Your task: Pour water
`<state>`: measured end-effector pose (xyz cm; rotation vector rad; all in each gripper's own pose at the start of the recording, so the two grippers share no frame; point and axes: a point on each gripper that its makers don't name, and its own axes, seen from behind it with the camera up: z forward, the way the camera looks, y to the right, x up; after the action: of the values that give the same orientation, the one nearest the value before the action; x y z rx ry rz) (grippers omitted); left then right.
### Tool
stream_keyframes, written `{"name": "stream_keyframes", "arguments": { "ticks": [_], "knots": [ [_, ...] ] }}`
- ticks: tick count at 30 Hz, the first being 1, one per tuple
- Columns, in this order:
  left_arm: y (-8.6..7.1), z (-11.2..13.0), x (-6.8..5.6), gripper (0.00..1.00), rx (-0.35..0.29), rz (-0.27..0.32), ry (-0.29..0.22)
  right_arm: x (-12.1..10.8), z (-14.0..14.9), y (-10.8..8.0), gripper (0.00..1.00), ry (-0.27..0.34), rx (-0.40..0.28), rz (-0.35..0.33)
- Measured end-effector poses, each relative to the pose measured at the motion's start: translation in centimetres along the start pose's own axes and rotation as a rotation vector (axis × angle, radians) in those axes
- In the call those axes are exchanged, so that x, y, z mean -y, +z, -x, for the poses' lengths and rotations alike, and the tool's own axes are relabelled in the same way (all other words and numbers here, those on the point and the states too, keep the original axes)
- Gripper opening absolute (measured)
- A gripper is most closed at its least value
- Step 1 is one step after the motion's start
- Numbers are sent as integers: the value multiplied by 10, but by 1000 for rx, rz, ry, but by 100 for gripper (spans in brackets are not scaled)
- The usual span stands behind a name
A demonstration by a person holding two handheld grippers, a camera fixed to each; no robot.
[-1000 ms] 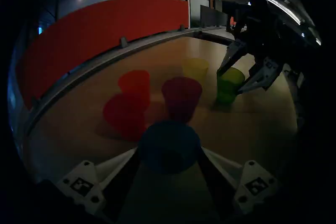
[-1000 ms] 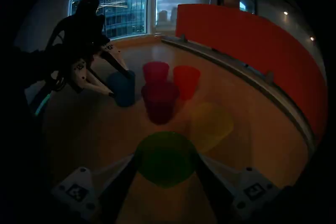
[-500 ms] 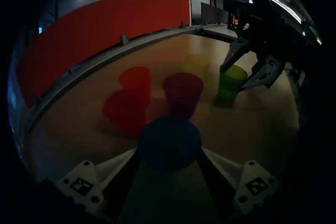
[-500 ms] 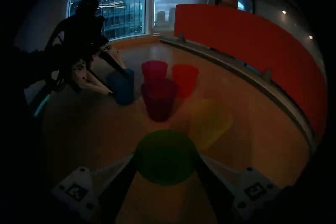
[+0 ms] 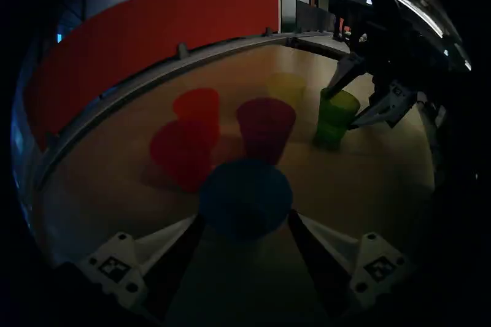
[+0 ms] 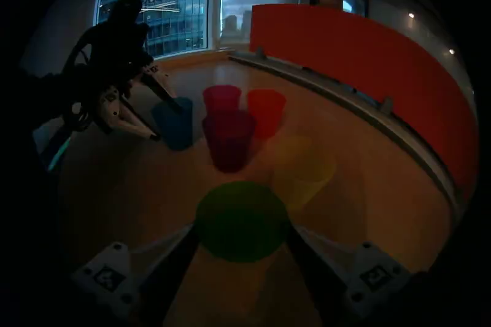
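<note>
Cups stand upright in both grips: the left gripper (image 5: 245,219) is clamped on the blue cup (image 5: 245,195), and the right gripper (image 6: 241,232) on the green cup (image 6: 241,219). They face each other across the table (image 5: 368,180). The maroon cup (image 5: 266,127) stands straight ahead of each, nearer the blue. Pouring likely means tipping a held cup forward over it. It is too dim to tell whether either holds water.

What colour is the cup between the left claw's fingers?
Blue. The cup shows best in the left gripper view.

Left gripper's (image 5: 244,218) jaws clasp blue cup (image 5: 245,192); right gripper's (image 6: 242,227), green cup (image 6: 241,209).
</note>
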<state>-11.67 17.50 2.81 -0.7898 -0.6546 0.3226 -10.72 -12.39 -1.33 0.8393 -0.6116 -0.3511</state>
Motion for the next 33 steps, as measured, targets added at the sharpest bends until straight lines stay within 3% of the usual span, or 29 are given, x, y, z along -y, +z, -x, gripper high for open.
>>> {"name": "stream_keyframes", "arguments": {
  "ticks": [8, 17, 27, 33],
  "knots": [
    [-13, 9, 1, 100, 0, -16, -16, -2, 11, -17, 99, 11, 5, 29],
    [-40, 15, 5, 100, -18, -61, -49, -6, 19, -45, 100, 22, -6, 78],
    [-66, 19, 16, 100, -54, -137, -93, -16, 21, -74, 100, 59, -47, 151],
    [-83, 7, 29, 100, -120, -204, -120, -27, 7, -89, 100, 86, -102, 205]
  ]
}}
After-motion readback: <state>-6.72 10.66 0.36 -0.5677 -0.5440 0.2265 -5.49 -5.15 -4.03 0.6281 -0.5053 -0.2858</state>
